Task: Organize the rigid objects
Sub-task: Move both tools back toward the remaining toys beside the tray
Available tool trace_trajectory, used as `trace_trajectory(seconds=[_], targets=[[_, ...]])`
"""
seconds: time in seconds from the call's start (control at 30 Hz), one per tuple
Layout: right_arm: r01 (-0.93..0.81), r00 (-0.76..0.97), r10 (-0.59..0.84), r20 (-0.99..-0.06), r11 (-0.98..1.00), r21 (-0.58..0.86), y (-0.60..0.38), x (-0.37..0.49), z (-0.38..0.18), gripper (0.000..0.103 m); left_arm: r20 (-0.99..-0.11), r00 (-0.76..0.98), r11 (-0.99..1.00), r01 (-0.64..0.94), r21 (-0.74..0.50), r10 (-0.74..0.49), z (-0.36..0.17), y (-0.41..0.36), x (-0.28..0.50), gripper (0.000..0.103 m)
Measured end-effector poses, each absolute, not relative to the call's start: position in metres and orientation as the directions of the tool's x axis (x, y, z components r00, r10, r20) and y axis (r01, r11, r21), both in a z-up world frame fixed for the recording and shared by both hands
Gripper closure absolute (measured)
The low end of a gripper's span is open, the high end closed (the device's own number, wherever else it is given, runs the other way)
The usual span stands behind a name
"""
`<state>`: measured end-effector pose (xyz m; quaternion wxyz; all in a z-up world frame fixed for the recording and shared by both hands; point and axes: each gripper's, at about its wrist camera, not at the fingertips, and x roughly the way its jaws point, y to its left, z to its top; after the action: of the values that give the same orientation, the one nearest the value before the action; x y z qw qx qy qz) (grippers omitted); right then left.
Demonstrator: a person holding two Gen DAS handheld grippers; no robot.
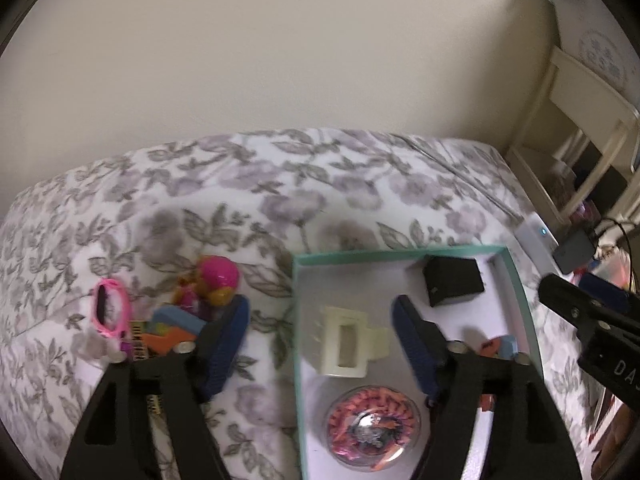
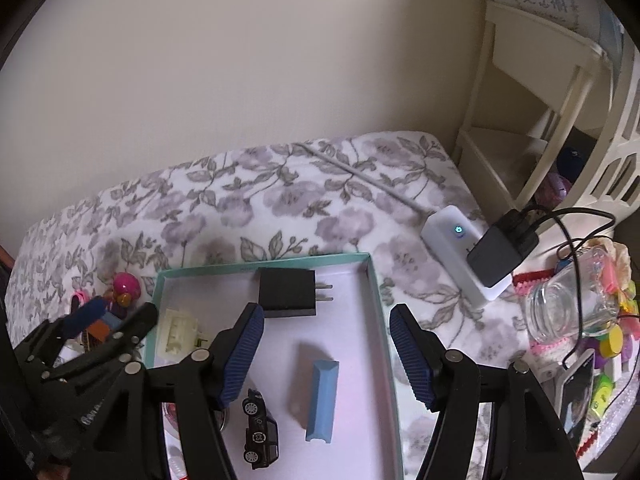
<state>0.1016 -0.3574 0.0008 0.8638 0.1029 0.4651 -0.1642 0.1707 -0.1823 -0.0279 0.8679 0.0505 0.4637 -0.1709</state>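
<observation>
Left wrist view: two black fingers with ribbed blue pads frame the scene, and the left gripper [image 1: 322, 344] stands wide apart, holding nothing. Between the fingers lies a shallow box [image 1: 298, 320] with a teal rim and a smooth white floor, resting on a bedspread [image 1: 280, 168] printed with grey leaves and mauve flowers. Inside the box sit a cream plastic hair claw [image 1: 346, 342] with a rectangular opening, a matte black cubic charger [image 1: 454, 280] at the far end, and a clear round dome [image 1: 373, 428] filled with orange and pink pieces nearest the camera. Left of the box, on the fabric, lies a heap of toys: a pink-helmeted figure [image 1: 216, 280], pink toy glasses [image 1: 110, 308] and coloured blocks [image 1: 176, 326].

Right wrist view: the right gripper [image 2: 326, 356] is likewise spread open and empty, poised over the box's [image 2: 376, 300] right wall. Below it lie a pale blue rectangular block [image 2: 322, 400] and a small glossy black toy car [image 2: 259, 430]. The charger [image 2: 286, 292] shows two metal prongs. A white power strip [image 2: 460, 252] and a clear glass jar [image 2: 560, 312] sit to the right.
</observation>
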Motion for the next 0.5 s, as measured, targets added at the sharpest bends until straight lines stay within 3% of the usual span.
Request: trace_trajectory(seconds=[0.27,0.33,0.5], targets=[[0.368,0.497,-0.213,-0.841,0.930,-0.018,-0.352,0.103,-0.005,0.022,-0.818,0.538,0.963,0.260,-0.068,-0.204,-0.023,-0.161,0.178,0.020],[0.363,0.497,-0.207,-0.843,0.932,-0.015,-0.351,0.104,-0.007,0.019,-0.821,0.539,0.969,0.239,-0.068,-0.191,-0.026,-0.157,0.180,0.005],[0.349,0.501,-0.191,-0.844,0.937,-0.005,-0.347,0.108,-0.014,0.008,-0.828,0.532,0.976,0.201,-0.079,-0.176,-0.032,-0.149,0.183,0.005]])
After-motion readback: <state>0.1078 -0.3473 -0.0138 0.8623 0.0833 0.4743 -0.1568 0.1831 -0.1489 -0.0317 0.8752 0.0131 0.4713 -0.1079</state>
